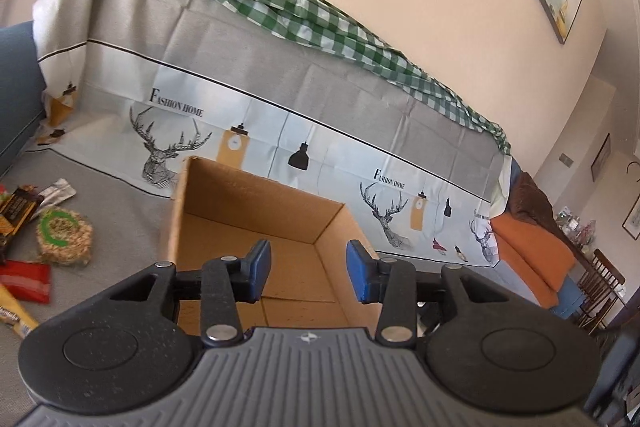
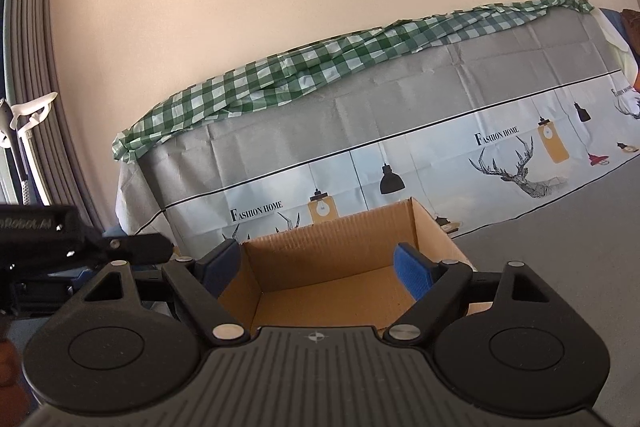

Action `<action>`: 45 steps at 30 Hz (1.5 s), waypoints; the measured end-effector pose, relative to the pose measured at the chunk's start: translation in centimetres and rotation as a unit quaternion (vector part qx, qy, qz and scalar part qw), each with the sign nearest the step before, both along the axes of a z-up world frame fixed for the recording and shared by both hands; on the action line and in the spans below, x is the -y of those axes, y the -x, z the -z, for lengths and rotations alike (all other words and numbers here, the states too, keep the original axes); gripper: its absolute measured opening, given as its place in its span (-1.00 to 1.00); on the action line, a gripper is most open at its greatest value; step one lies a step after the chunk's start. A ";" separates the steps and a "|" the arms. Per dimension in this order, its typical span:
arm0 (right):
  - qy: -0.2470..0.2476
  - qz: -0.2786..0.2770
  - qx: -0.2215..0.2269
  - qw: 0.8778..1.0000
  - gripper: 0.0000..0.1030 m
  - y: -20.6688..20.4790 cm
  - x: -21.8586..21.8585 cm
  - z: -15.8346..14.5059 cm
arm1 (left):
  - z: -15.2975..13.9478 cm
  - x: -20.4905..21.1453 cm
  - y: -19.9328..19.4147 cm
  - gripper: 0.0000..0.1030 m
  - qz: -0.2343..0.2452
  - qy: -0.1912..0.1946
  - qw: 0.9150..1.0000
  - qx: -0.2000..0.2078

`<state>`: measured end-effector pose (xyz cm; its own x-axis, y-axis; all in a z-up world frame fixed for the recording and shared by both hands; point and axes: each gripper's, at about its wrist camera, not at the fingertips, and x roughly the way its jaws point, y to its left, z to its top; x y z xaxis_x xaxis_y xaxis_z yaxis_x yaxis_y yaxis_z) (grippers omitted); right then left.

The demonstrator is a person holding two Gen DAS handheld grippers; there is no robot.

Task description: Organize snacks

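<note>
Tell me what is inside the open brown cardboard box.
The open brown cardboard box shows only bare walls and floor in both views; no snack is visible inside. Its near floor is covered by the gripper bodies, so that part cannot be checked.

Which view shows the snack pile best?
Left wrist. The snack pile lies on the grey cloth at the frame's left edge, beside the cardboard box: a round rice cake and several wrappers. Right wrist shows none of it, only the box and the backdrop.
</note>
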<state>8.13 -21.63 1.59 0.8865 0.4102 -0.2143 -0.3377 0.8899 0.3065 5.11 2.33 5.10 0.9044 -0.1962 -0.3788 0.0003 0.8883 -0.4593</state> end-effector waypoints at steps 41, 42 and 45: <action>0.191 -0.226 0.018 0.955 -0.08 7.1 -18.5 0.6 | 8.1 -22.7 10.3 -0.28 -0.138 0.170 0.975 -0.019; 0.194 -0.236 0.019 0.952 -0.08 7.2 -19.0 0.8 | 8.2 -22.8 10.2 -0.28 -0.138 0.173 0.975 -0.022; 0.209 -0.266 0.018 0.941 -0.08 7.4 -20.8 1.8 | 8.5 -23.1 9.7 -0.28 -0.138 0.181 0.973 -0.032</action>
<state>0.70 -0.83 -0.20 0.5891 0.6843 -0.4298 -0.7730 0.6321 -0.0532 -4.55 25.40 -3.40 0.9184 -0.0806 -0.3875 -0.2543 0.6300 -0.7338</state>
